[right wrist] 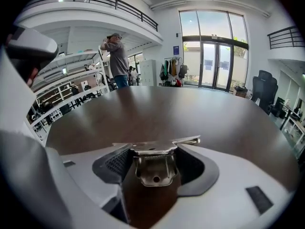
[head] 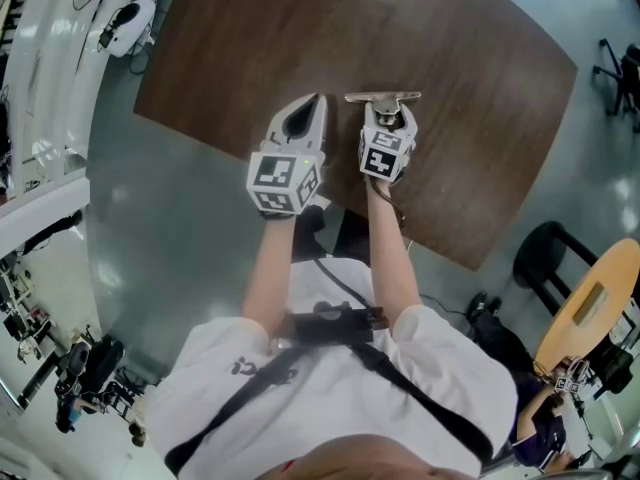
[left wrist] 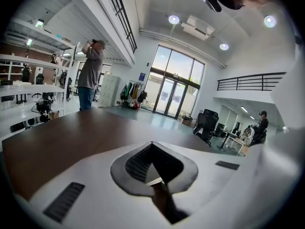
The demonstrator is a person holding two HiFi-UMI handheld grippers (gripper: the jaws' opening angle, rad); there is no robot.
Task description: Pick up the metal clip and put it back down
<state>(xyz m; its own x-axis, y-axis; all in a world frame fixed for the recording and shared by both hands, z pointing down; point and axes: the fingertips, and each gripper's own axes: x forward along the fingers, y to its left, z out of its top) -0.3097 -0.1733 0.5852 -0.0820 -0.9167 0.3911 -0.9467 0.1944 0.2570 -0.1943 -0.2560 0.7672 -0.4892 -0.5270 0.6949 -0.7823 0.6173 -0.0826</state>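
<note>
The metal clip (head: 383,97) is a shiny spring clamp with a wide flat bar across its front. It sits at the tips of my right gripper (head: 387,109), over the dark brown table (head: 470,88). In the right gripper view the clip (right wrist: 155,163) lies between the two dark pads, with my right gripper (right wrist: 155,149) shut on its body. I cannot tell whether the clip touches the tabletop. My left gripper (head: 318,102) hovers just to the left, over the table's near edge. In the left gripper view my left gripper (left wrist: 151,144) is shut with nothing in it.
A person (right wrist: 116,56) stands beyond the table's far side, also seen as the person (left wrist: 90,75) in the left gripper view. Black office chairs (right wrist: 264,92) stand to the right. In the head view a black stool (head: 550,263) and a wooden board (head: 595,303) lie right of the table.
</note>
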